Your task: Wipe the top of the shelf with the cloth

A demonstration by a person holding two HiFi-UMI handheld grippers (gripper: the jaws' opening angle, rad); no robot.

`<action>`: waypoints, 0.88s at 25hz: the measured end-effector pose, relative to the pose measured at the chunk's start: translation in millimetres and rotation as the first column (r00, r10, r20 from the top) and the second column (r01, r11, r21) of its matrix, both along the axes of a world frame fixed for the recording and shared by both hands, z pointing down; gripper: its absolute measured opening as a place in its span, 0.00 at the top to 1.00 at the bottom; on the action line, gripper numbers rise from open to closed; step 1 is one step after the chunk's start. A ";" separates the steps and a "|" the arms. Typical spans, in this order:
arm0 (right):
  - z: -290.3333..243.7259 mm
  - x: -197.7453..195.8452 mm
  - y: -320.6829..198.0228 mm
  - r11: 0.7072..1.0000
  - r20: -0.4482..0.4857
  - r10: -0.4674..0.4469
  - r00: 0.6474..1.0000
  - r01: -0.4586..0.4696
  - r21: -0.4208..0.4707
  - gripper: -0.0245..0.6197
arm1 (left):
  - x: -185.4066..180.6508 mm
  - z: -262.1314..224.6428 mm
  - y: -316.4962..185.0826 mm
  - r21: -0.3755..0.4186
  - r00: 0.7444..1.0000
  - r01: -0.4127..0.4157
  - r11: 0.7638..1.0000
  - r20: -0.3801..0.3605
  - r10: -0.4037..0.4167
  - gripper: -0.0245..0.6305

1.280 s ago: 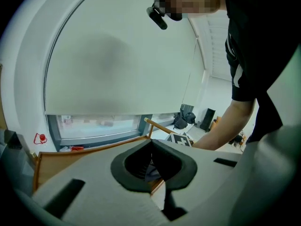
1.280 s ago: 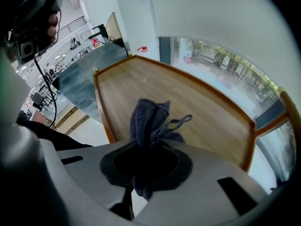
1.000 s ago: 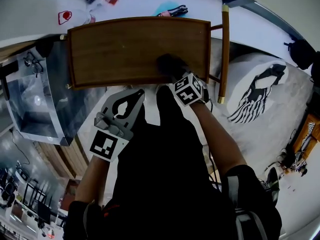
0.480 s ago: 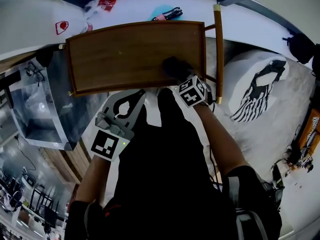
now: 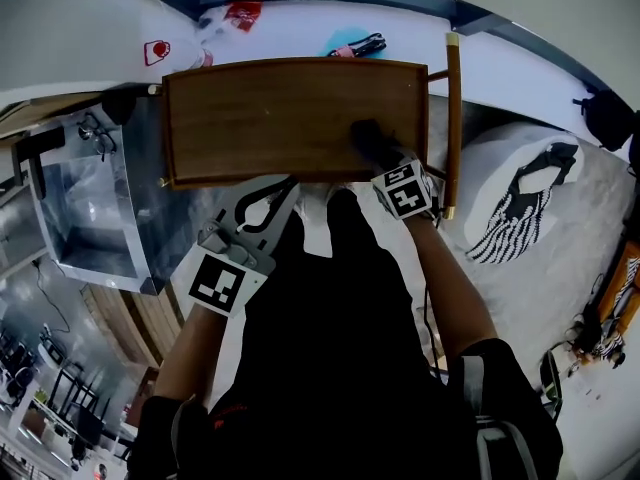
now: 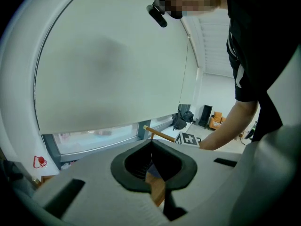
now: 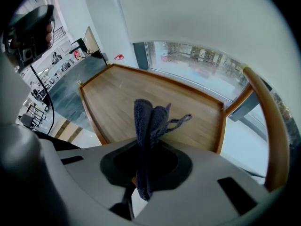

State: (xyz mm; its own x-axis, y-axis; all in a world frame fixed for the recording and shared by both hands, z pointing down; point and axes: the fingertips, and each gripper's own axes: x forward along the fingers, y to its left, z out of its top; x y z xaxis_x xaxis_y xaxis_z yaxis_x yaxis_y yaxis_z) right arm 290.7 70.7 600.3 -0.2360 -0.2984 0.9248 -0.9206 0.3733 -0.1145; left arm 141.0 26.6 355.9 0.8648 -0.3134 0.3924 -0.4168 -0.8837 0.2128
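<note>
The shelf top is a brown wooden tray with a raised rim, seen from above in the head view. My right gripper is over its right front corner, shut on a dark blue-grey cloth that rests on the wood. In the right gripper view the cloth stands folded out of the gripper, with the wooden top stretching beyond it. My left gripper hangs just off the shelf's front edge, shut with nothing in it. In its own view this gripper points toward the window.
A wooden handle rail runs along the shelf's right side. A clear box stands to the left. Behind the shelf, a white sill holds a teal item and a red one. A striped cloth lies at right.
My right gripper has slid the cloth to the right along the shelf top, closer to its right rim. The left gripper has stayed by the front edge.
</note>
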 end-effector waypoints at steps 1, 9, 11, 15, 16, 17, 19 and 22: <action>-6.0 -0.7 -3.9 1.000 0.013 0.019 1.000 -0.020 0.010 0.90 | -3.3 -3.5 -2.6 0.009 1.000 0.005 1.000 -0.002 -0.005 0.93; -73.3 -21.2 -50.8 0.985 0.140 0.078 0.987 -0.098 0.145 0.90 | -26.1 -37.9 -25.1 0.092 0.999 0.043 0.995 -0.014 -0.042 0.93; -92.7 -29.7 -61.8 0.978 0.167 0.074 0.983 -0.105 0.183 0.90 | -30.6 -47.8 -29.5 0.116 0.999 0.046 0.992 -0.020 -0.044 0.93; -134.8 -46.6 -83.3 0.957 0.236 0.056 0.970 -0.119 0.265 0.90 | -40.4 -66.0 -39.1 0.147 0.998 0.063 0.987 -0.035 -0.059 0.93; -145.5 -50.4 -87.8 0.950 0.250 0.050 0.967 -0.123 0.285 0.90 | -43.2 -70.1 -41.6 0.154 0.997 0.068 0.986 -0.038 -0.063 0.93; -155.9 -53.7 -91.8 0.944 0.261 0.044 0.964 -0.125 0.305 0.90 | -46.1 -73.8 -43.8 0.161 0.997 0.073 0.984 -0.041 -0.068 0.93; -175.0 -59.5 -98.7 0.932 0.272 0.028 0.962 -0.124 0.340 0.90 | -51.5 -80.7 -47.8 0.172 0.996 0.084 0.982 -0.046 -0.077 0.93; -201.6 -65.7 -107.7 0.915 0.286 0.005 0.958 -0.119 0.386 0.90 | -57.7 -91.0 -53.9 0.195 0.995 0.091 0.977 -0.051 -0.083 0.93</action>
